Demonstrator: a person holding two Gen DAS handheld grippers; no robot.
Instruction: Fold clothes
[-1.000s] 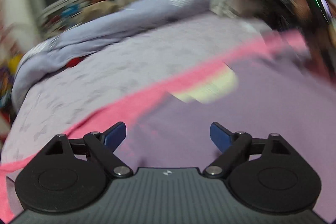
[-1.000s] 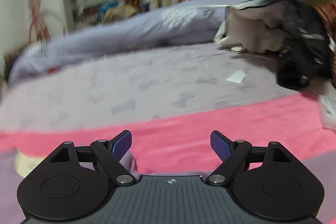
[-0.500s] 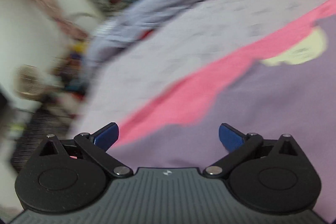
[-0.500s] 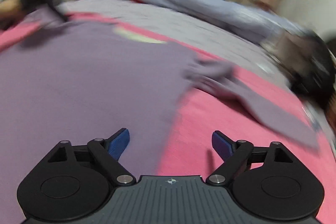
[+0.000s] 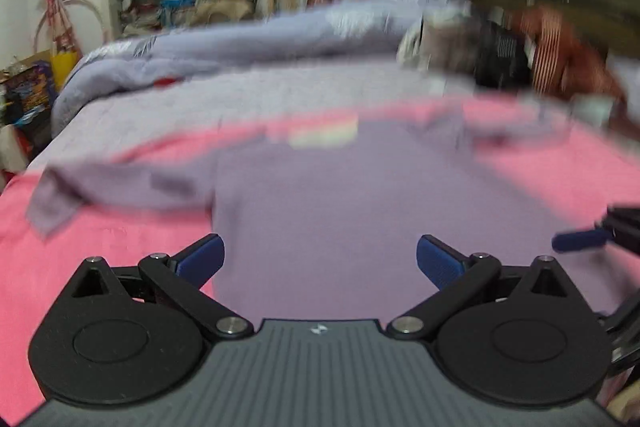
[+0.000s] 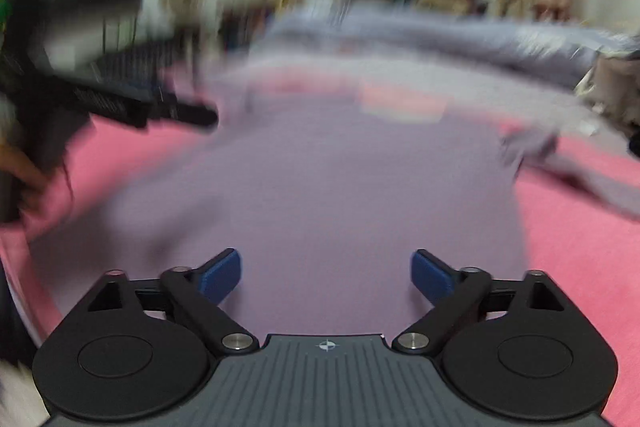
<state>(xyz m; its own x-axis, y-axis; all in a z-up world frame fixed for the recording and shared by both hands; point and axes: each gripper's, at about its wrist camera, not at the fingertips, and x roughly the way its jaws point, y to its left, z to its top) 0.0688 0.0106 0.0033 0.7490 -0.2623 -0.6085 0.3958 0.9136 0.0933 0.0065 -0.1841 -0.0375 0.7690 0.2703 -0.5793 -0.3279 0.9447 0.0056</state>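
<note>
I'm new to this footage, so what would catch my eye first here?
A purple long-sleeved top lies spread flat on a bright pink blanket, sleeves out to both sides. The open left gripper and right gripper frame its hem, nothing between their blue pads. A rumpled lavender quilt lies beyond.

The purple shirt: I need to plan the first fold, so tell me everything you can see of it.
The purple shirt is a long-sleeved top of soft, matte-looking cloth, lying spread flat on a pink blanket. Both sleeves stretch outward, one to the left, the other to the right. A pale yellowish patch sits at the neckline on the far side. The hem lies nearest both cameras. No fold is made yet; blur hides finer detail.
</note>
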